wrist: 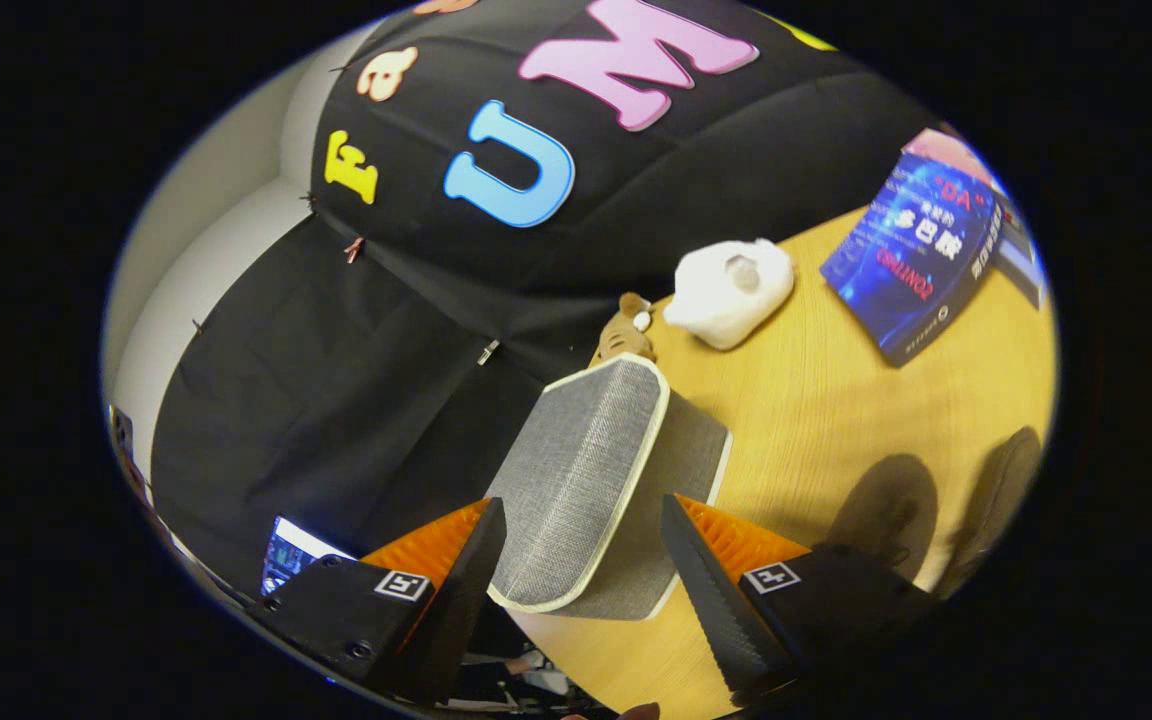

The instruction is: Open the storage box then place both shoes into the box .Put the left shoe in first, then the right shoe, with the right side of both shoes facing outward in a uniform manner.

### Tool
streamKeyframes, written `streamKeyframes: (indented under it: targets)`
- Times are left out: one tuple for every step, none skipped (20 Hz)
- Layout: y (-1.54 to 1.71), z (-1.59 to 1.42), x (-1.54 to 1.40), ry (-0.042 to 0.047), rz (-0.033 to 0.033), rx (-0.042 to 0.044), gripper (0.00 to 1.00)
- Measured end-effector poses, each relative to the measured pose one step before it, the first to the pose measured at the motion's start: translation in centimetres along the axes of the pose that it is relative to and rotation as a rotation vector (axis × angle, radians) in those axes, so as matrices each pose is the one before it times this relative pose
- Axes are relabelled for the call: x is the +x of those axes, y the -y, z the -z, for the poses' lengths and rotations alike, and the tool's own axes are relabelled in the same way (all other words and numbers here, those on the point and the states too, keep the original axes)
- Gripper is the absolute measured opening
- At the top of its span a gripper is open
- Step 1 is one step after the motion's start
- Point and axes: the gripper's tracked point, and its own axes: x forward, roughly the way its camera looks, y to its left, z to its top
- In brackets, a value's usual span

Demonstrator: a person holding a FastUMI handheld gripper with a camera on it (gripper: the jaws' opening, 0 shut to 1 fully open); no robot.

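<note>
We hold our gripper [584, 540] wide apart over the grey storage box [586, 480], its lid seemingly closed; shoes unpacked.

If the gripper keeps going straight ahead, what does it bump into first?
Most likely the grey storage box. It sits just ahead, between the open fingers of the gripper, though depth is hard to judge.

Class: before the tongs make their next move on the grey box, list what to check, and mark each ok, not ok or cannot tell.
1. Tongs open: ok.
2. Box between the fingers: ok.
3. Fingers pressing on the box: cannot tell.
4. Box lid open: not ok, looks closed.
5. Table around the box free: ok; white item, toy and book lie beyond.
6. Shoes located: cannot tell.
</note>
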Motion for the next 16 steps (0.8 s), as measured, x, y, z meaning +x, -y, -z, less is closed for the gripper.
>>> streamKeyframes:
  targets:
    - [0.762, 0.515, 0.480, -0.02614, -0.00809, 0.03752, 0.97]
    - [0.626, 0.557, 0.500, -0.02532, -0.00737, 0.03635, 0.97]
    - [0.470, 0.419, 0.536, -0.02421, -0.00731, 0.03415, 0.97]
    - [0.597, 0.551, 0.584, -0.02708, -0.00216, 0.02596, 0.97]
    - [0.374, 0.413, 0.487, -0.02200, -0.00005, 0.01420, 0.97]
    - [0.446, 0.372, 0.430, -0.02064, -0.00303, 0.01381, 0.97]
    - [0.221, 0.400, 0.406, -0.01697, -0.01196, 0.01990, 0.97]
    - [0.216, 0.426, 0.513, -0.01489, -0.01818, 0.02563, 0.97]
    - [-0.021, 0.222, 0.389, -0.01160, -0.02164, 0.03256, 0.97]
    - [-0.273, 0.047, 0.263, -0.00691, -0.02449, 0.03645, 0.97]
    - [-0.397, 0.030, 0.302, -0.00477, -0.02830, 0.03545, 0.97]
    - [-0.374, -0.034, 0.374, 0.00017, -0.02165, 0.02710, 0.97]
    - [-0.238, -0.088, 0.319, -0.00106, -0.01595, 0.02071, 0.97]
    - [-0.182, 0.093, 0.311, 0.00015, -0.01812, 0.01863, 0.97]
    - [-0.189, -0.001, 0.277, 0.00116, -0.01402, 0.01543, 0.96]
    - [-0.197, 0.119, 0.059, -0.00131, -0.01256, 0.01472, 0.96]
